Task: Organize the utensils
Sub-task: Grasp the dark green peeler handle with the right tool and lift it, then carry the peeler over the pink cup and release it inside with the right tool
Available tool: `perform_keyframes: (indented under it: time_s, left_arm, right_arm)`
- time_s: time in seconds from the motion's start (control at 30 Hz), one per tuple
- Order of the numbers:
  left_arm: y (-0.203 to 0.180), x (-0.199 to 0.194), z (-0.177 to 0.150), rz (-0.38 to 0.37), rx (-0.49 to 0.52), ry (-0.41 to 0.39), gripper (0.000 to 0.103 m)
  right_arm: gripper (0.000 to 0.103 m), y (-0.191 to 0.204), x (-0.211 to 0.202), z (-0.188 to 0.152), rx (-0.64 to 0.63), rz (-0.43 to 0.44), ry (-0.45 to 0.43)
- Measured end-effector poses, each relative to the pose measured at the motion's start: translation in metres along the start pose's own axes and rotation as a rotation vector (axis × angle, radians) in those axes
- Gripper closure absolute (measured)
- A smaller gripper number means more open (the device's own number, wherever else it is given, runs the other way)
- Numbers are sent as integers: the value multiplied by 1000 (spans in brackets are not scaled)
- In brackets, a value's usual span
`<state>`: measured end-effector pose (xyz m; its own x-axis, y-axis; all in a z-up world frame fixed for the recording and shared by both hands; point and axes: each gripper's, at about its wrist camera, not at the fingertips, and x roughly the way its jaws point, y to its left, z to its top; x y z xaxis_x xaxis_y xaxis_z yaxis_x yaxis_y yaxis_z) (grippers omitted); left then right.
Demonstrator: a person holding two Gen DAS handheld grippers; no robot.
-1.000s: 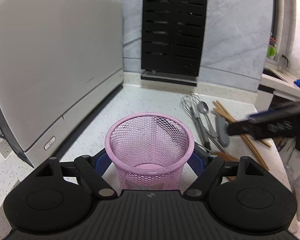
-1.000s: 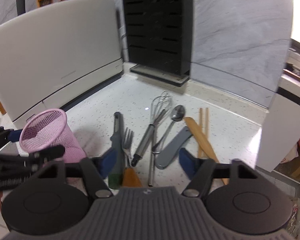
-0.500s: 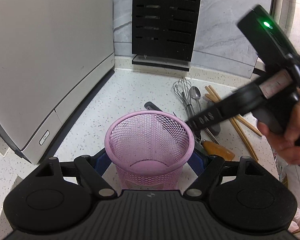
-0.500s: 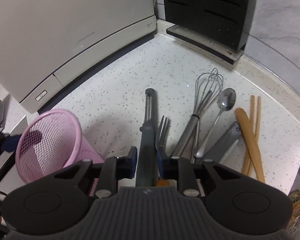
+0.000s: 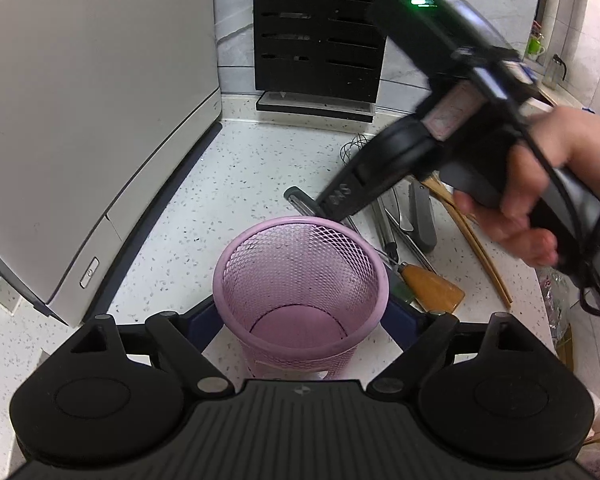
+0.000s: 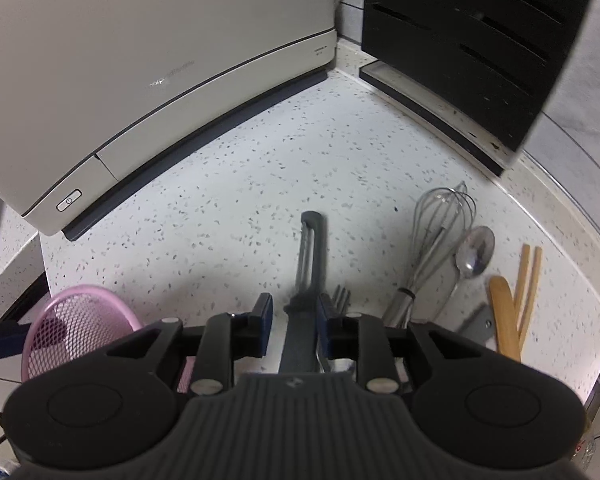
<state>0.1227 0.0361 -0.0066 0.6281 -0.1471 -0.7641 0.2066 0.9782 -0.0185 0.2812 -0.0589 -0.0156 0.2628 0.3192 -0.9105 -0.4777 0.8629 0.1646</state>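
Left tongs (image 5: 300, 316) wide around pink basket (image 5: 300, 280); right tongs (image 6: 294, 314) (narrow) straddle peeler (image 6: 310, 264).

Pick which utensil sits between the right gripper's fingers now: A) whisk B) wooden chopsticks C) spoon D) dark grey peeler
D: in the right wrist view the dark grey peeler runs up between the right gripper fingers, against the right-hand one with a gap at the left-hand one, while the whisk, spoon and chopsticks lie off to the side on the counter.
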Motion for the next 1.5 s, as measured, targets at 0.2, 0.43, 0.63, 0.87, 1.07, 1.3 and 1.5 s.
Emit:
perform_keyframes:
  time_s: [0.2, 0.43, 0.63, 0.87, 1.07, 1.3, 1.5]
  left_arm:
    - [3, 3, 2, 1, -8, -9, 6]
    - [13, 11, 7, 17, -30, -6, 6]
    - [17, 16, 10, 15, -10, -7, 6]
    - [23, 21, 13, 26, -15, -10, 6]
    - [25, 23, 14, 23, -7, -12, 6]
    - [26, 25, 13, 9, -12, -14, 6]
    - [24, 25, 14, 6, -9, -16, 6]
  right_arm:
    - [78, -1, 22, 13, 2, -13, 46]
    - [78, 4, 38, 20, -13, -57, 73]
    - [78, 1, 50, 24, -1, -81, 98]
    - [88, 2, 49, 21, -12, -80, 74]
    - [89, -2, 31, 16, 1, -51, 22]
    - [89, -12, -12, -1, 18, -22, -69]
    - [89, -19, -47, -22, 32, 17, -156]
